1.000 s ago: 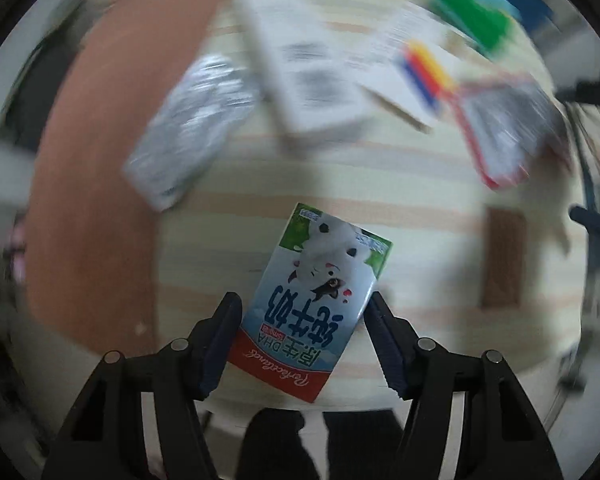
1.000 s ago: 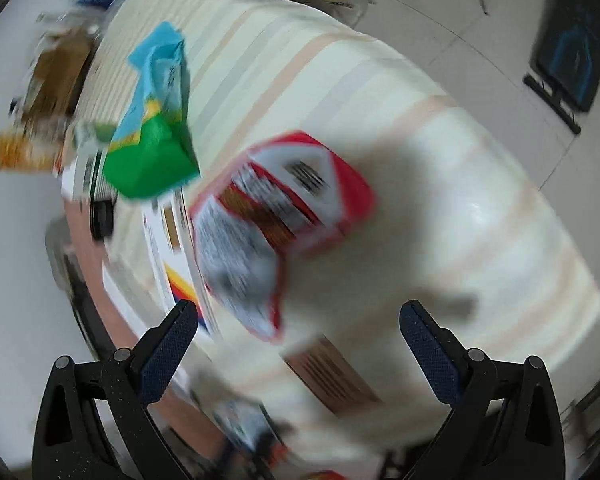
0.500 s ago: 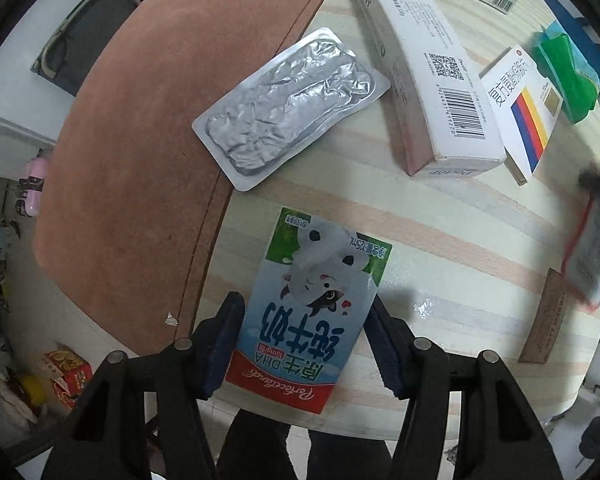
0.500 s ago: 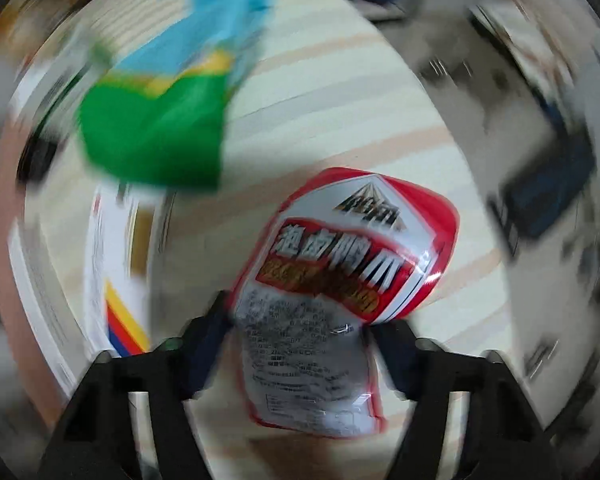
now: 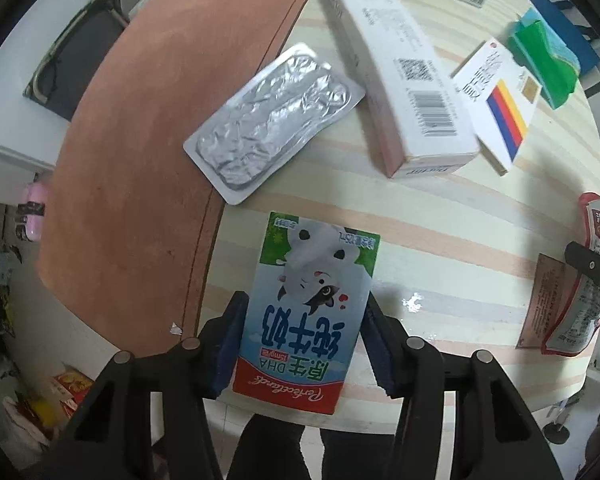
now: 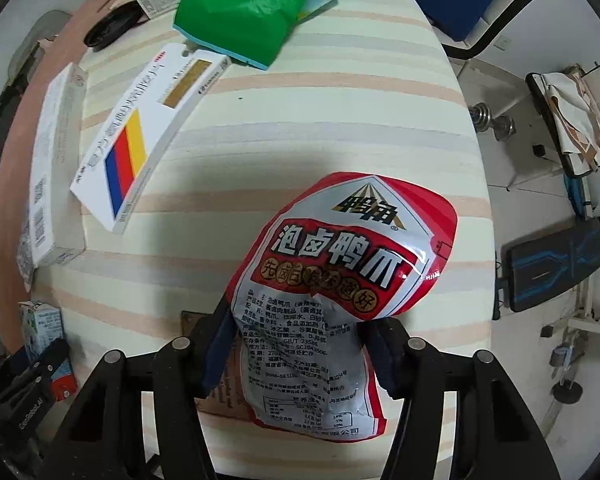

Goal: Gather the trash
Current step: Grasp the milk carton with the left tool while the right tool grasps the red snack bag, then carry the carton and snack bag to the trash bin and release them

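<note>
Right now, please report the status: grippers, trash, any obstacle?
Left gripper shut on milk carton. Right gripper shut on red snack bag. Boxes and foil pack remain on table. No obstacle seen.

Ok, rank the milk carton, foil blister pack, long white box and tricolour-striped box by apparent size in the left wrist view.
1. long white box
2. milk carton, closest to the camera and so enlarged; nearly ties with the box
3. foil blister pack
4. tricolour-striped box

My left gripper (image 5: pixel 302 344) pinches the milk carton (image 5: pixel 310 312) between both fingers, over the striped table (image 5: pixel 440 232). Beyond it lie a foil blister pack (image 5: pixel 274 118), a long white box (image 5: pixel 400 68) and a striped-logo box (image 5: pixel 500 100).
</note>
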Tool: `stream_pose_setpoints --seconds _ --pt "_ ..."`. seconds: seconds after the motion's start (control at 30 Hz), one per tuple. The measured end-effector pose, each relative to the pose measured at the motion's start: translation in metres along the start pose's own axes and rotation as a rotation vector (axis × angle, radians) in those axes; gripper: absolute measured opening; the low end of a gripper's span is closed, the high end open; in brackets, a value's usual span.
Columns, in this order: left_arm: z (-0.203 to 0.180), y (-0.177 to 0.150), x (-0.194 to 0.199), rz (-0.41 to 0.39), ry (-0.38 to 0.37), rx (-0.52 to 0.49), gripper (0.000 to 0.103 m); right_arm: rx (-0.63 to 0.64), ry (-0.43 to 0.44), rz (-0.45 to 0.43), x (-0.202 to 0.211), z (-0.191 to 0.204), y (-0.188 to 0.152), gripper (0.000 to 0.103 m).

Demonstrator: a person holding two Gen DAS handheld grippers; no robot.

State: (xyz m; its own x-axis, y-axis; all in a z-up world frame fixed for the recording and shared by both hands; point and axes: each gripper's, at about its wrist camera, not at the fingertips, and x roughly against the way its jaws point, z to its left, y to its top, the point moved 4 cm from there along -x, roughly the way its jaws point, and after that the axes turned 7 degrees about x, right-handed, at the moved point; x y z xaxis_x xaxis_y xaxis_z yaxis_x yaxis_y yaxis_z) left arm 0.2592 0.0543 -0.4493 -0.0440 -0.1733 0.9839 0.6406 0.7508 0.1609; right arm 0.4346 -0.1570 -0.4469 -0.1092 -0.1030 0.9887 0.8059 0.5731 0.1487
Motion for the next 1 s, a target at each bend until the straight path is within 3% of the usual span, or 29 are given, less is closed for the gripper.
stream_pose_setpoints --seconds 0.33,0.57,0.77,1.0 --pt "0.002 -0.011 0.052 -0.084 -0.057 -0.039 0.050 -0.017 0.116 -0.092 0.051 0.009 -0.046 0.059" --pt "0.018 -0.031 0.086 -0.105 -0.169 -0.077 0.049 -0.026 0.166 -0.128 0.081 0.033 -0.091 0.058" --pt "0.044 -0.070 0.102 -0.122 -0.290 -0.129 0.049 -0.091 0.167 -0.166 0.108 0.054 -0.154 0.058" --pt "0.081 -0.131 0.080 -0.023 -0.385 -0.170 0.049 -0.156 0.142 -0.152 0.106 0.094 -0.247 0.058"
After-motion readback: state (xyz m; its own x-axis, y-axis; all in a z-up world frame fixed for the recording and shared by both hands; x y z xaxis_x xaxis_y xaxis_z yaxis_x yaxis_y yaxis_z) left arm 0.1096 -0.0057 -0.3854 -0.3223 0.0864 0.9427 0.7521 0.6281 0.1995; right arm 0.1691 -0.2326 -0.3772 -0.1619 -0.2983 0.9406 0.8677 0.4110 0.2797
